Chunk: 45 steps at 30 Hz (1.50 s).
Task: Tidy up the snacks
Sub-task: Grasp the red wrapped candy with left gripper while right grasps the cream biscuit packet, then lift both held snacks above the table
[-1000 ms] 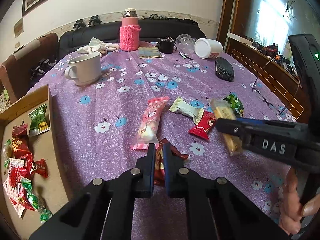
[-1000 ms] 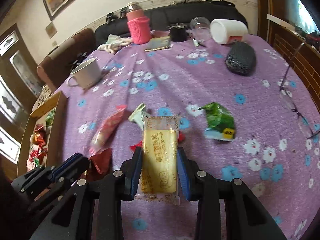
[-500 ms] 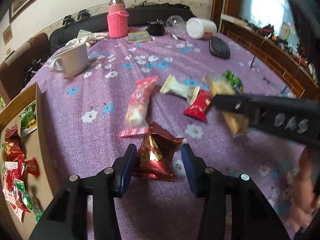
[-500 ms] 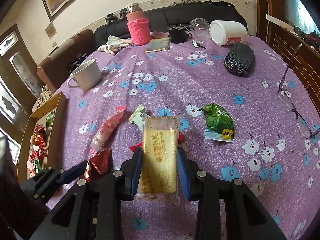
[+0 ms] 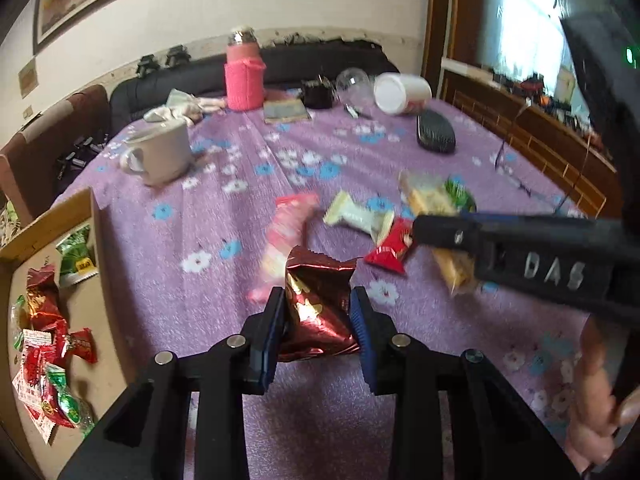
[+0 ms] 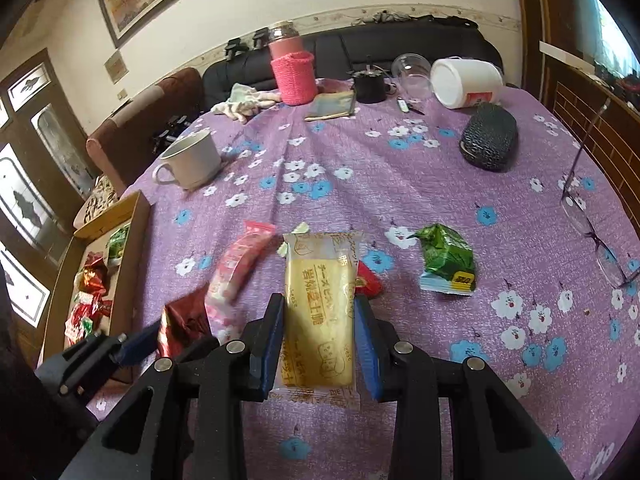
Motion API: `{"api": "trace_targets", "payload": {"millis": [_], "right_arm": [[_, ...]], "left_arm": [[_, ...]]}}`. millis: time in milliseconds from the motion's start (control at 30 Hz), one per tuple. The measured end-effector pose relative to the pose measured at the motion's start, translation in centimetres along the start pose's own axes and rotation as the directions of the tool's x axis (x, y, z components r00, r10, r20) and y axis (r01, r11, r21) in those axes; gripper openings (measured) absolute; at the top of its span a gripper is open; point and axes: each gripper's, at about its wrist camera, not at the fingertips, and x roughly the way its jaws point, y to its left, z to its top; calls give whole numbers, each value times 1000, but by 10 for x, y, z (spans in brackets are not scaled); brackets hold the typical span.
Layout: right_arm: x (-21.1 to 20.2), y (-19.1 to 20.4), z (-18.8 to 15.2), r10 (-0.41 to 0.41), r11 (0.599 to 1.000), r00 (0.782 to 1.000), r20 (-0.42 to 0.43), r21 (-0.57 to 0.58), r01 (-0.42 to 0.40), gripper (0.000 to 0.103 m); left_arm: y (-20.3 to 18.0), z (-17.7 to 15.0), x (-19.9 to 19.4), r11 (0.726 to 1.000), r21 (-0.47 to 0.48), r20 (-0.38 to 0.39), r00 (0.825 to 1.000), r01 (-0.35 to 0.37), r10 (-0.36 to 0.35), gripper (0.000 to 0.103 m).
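1. Purple flowery tablecloth (image 6: 400,184) covers the whole table, and the loose snacks sit in a little cluster near the front of it.
2. Left gripper (image 5: 318,312) has its jaws just closing in on a crinkly dark red foil packet (image 5: 318,300). Both blue pads press on the packet's sides, so it's pinched.
3. Right gripper (image 6: 320,320) is clamped on a long yellow biscuit pack (image 6: 318,308) with printed writing on the wrapper. The pack sticks out past both ends of the pads.
4. Still lying on the cloth: a pink wrapped snack (image 6: 240,264) just beside the red foil packet, a cream-coloured wrapper (image 5: 356,214), a small bright red packet (image 5: 390,246) touching the cream one, and a green packet (image 6: 446,260) a bit off to the right on its own.
5. Cardboard box (image 5: 86,208) sits at the left edge of the table, with a pile of red and green snacks (image 5: 48,332) already in it.
6. Further back there's a white mug (image 6: 192,160), a pink bottle in a knitted sleeve (image 6: 292,72), a tipped-over white jar (image 6: 464,82), a black case (image 6: 488,140), and a pair of glasses (image 6: 592,224) near the right edge.
7. Fingers of the person's hand (image 5: 596,396) show at the lower right of the left wrist view, holding the right gripper's handle.
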Motion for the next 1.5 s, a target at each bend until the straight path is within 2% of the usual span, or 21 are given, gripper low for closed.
{"api": "trace_targets", "payload": {"millis": [267,867,1500], "right_arm": [[0,19,-5,21,997,1000,15,-75,-20,36],[4,23,-7,21,995,1000,15,-94,-20,36],[3,26,-8,21,995,1000,21,-97,-19,36]], "left_arm": [[9,5,-4,996,-26,46,996,-80,81,32],[14,5,-9,988,-39,78,985,-152,154,32],[18,6,-13,985,-51,94,981,-167,172,32]]}}
